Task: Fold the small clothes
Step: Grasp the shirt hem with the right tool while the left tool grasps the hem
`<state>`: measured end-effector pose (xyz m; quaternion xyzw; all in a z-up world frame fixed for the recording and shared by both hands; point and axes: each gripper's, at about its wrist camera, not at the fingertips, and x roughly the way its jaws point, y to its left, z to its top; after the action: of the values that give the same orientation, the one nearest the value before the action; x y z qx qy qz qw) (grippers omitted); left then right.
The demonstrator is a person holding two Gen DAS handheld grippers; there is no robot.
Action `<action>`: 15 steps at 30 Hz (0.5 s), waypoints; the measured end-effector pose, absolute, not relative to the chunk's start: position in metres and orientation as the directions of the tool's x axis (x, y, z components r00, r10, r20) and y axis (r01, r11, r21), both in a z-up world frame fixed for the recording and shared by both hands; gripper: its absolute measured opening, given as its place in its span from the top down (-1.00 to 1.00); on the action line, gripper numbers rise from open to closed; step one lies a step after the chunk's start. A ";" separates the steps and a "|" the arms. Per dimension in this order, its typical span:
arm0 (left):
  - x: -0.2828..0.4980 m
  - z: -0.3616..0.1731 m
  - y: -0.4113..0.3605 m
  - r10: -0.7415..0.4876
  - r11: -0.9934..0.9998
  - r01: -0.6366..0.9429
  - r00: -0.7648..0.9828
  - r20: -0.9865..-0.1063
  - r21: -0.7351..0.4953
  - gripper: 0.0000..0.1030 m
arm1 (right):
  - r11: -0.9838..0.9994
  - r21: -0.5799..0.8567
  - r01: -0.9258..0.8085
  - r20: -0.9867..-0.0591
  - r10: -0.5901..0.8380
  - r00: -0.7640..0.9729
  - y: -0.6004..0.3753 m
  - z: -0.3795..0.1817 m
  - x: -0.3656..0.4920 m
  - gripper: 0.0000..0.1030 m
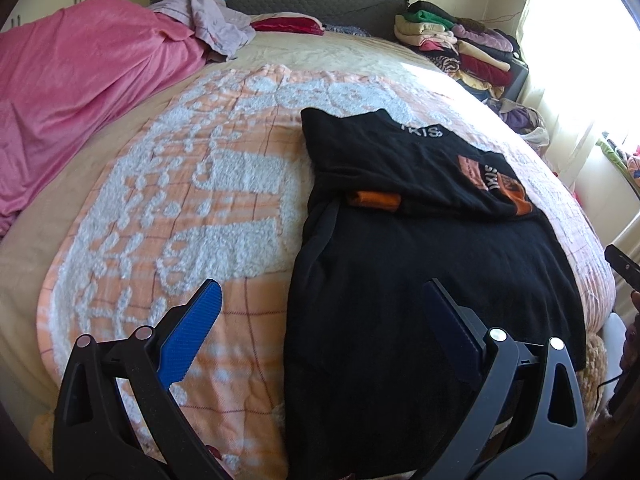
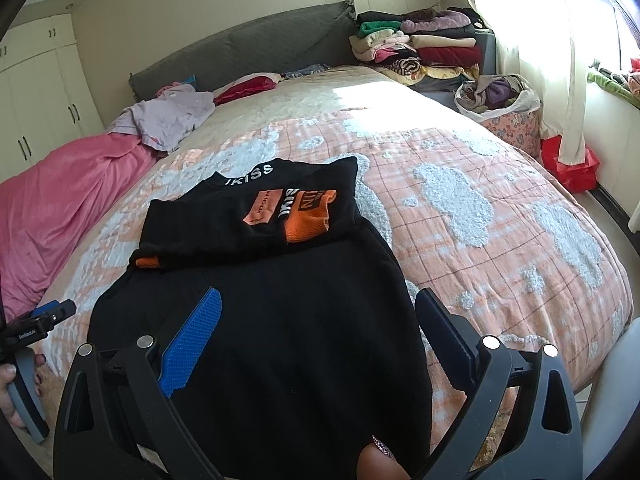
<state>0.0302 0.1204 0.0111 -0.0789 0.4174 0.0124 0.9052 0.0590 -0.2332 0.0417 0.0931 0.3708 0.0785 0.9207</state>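
A small black top (image 1: 420,280) (image 2: 280,320) with white lettering and orange cuffs lies flat on the bed, both sleeves folded across its chest. My left gripper (image 1: 320,312) hovers open over the garment's lower left edge, nothing between its blue pads. Over the lower middle of the top, my right gripper (image 2: 318,316) is also open and holds nothing. An orange cuff (image 1: 374,200) (image 2: 310,216) shows on each folded sleeve. The left gripper (image 2: 52,314) and the hand holding it appear at the left edge of the right wrist view.
The bed has a peach checked blanket (image 1: 180,208) (image 2: 480,208) with white fluffy patches. A pink duvet (image 1: 72,100) and lilac clothes (image 1: 216,20) lie at the far left. Stacks of folded clothes (image 2: 420,46) sit by the headboard, and a bag of clothes (image 2: 498,96) stands beside the bed.
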 end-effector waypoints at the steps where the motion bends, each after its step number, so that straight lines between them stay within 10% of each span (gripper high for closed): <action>1: 0.028 0.009 0.121 -0.038 0.988 -0.090 0.644 -0.764 -0.125 -0.81 | 0.971 0.229 -0.073 -0.670 0.211 0.712 -0.234 0.041 0.058 -0.88; 15: 0.012 -0.018 0.122 -0.025 0.989 -0.102 0.579 -0.815 -0.103 -0.81 | 0.972 0.225 -0.062 -0.708 0.207 0.675 -0.249 0.020 0.043 -0.88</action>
<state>0.0123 0.1219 -0.0178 -0.0695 0.4582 0.0218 0.8858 0.0427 -0.2486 0.0197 0.0913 0.3962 0.0737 0.9107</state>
